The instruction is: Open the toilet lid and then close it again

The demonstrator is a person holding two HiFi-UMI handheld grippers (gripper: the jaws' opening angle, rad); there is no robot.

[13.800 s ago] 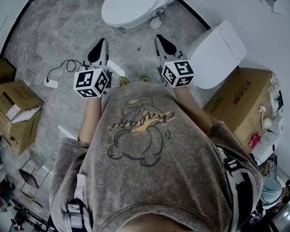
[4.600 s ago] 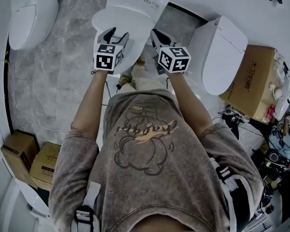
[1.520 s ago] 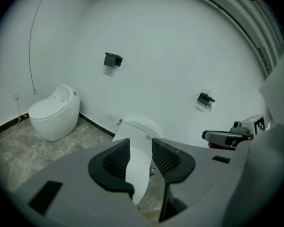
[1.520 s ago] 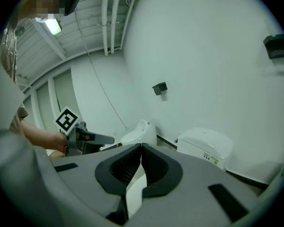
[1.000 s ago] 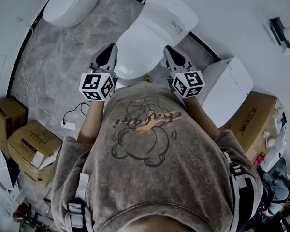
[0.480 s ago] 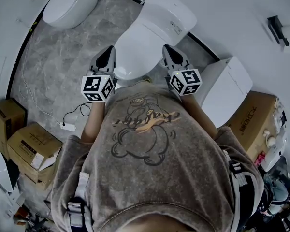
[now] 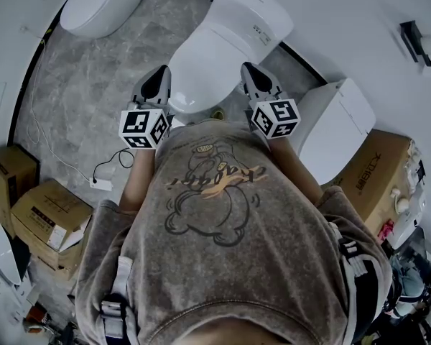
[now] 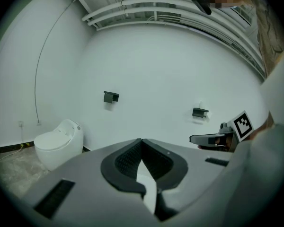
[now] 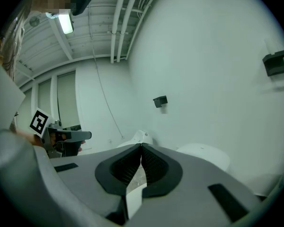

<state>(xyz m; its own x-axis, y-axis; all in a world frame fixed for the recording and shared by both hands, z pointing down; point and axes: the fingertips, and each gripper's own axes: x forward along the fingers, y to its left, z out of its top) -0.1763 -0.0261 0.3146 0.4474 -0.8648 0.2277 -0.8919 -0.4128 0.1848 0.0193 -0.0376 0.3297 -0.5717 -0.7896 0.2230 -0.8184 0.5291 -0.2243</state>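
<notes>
Fingers (image 8: pixel 125 161) pressed together, empty, on left gripper (image 7: pixel 160 72) and right gripper (image 7: pixel 247 68); white oval plastic toilet lid (image 7: pixel 212 56) down, likely pre-lift; next: tip under front rim.

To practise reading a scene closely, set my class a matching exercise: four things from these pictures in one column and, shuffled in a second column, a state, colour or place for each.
Things
1. middle toilet's lid
2. left gripper
3. largest cardboard box
4. plug adapter with cable

Descriptions
A. lying on the grey floor, left side of the head view
B. down, closed
C. jaws shut, nothing between them
D. brown, far right of the head view

Pairs: 1-B, 2-C, 3-D, 4-A
</notes>
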